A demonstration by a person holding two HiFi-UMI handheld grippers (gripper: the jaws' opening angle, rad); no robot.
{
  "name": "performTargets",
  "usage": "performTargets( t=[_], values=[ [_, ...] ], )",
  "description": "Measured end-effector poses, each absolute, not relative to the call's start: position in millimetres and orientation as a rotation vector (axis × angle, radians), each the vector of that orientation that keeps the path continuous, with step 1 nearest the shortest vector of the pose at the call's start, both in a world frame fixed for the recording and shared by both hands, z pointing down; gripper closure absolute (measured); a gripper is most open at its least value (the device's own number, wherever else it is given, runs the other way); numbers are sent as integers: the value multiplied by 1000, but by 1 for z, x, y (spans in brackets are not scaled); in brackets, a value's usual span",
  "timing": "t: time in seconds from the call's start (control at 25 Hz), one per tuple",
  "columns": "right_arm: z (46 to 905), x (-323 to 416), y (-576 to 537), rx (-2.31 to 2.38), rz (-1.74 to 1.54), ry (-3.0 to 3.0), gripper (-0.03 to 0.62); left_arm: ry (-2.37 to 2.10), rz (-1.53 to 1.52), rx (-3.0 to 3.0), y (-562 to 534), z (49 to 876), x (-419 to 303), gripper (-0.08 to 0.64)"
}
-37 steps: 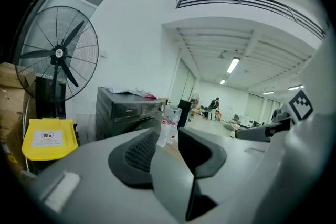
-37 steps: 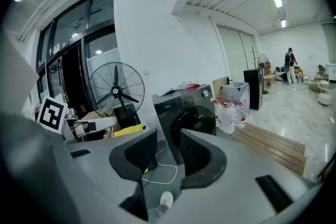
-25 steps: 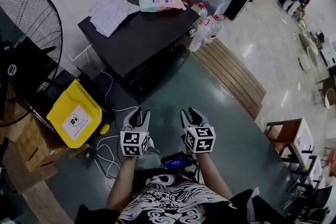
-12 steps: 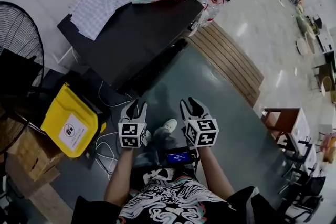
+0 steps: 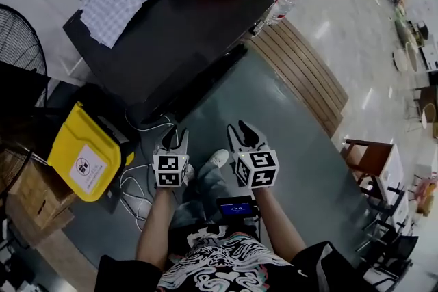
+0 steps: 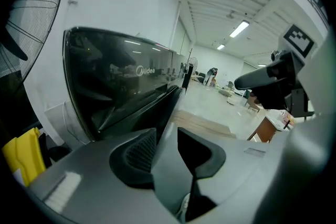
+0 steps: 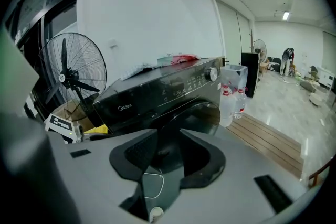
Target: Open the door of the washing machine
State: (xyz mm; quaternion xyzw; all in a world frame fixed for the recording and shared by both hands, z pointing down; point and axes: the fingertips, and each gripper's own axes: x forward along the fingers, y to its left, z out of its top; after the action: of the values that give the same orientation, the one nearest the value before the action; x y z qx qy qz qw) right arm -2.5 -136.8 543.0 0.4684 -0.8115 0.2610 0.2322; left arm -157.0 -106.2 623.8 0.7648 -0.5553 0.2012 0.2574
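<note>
Both empty w/ jaws partly apart, left gripper & right gripper hang near the washing machine just ahead, so I'd hook the door rim w/ one jaw & pull slowly.

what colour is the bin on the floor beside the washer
The bin is yellow with a white label, clearest in the head view.
</note>
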Motion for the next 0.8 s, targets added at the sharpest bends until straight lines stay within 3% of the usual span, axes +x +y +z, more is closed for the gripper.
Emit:
performTargets(
  t=[0.6,0.8],
  values=[
    [620,22,-149,1140,803,-2174,463,-1478,676,1990,-152,732,-144,419],
    [627,20,-149,1108,829,-2183,476,-1451,709,2014,-165,737,-137,460]
  ],
)
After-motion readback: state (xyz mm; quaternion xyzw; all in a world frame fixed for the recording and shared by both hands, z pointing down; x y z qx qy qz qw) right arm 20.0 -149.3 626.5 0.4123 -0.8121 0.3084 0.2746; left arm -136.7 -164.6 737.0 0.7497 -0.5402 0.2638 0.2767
